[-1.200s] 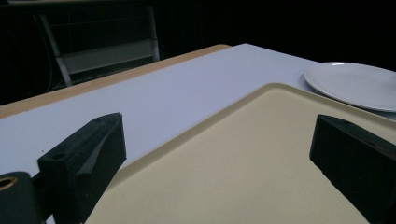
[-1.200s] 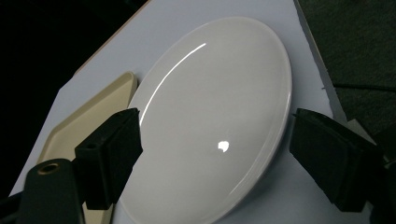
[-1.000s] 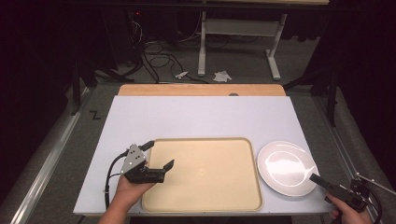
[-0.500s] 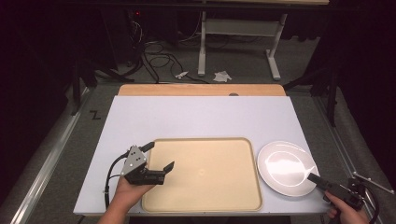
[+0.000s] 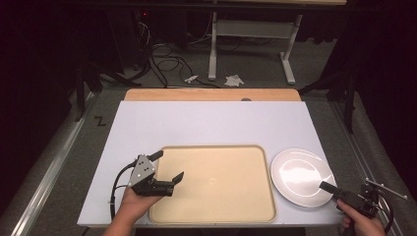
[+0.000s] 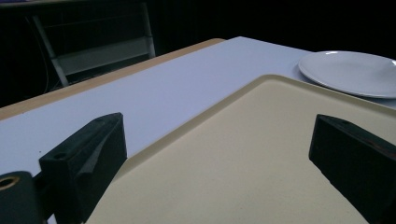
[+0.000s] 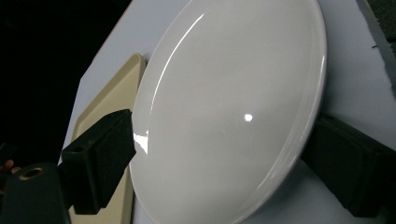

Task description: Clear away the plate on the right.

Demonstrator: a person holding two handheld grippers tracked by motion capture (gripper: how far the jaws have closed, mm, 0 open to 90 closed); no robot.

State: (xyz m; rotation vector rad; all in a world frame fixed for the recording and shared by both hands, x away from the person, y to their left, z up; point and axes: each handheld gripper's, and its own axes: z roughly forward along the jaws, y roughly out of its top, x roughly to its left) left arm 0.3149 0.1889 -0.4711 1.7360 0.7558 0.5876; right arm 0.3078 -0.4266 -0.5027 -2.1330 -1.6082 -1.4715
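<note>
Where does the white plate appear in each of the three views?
High view: white plate at lower right, on the table beside the tray.
Left gripper view: plate at upper right, beyond the tray's far corner.
Right gripper view: plate large in the middle.
Shared landmark: the beige tray.

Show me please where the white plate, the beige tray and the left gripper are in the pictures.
white plate point(image 5: 299, 176): high view, on the middle of its glossy face.
beige tray point(image 5: 221, 183): high view, on its bare flat floor.
left gripper point(image 5: 168, 167): high view, midway between its two black fingertips, over the tray's left edge.
</note>
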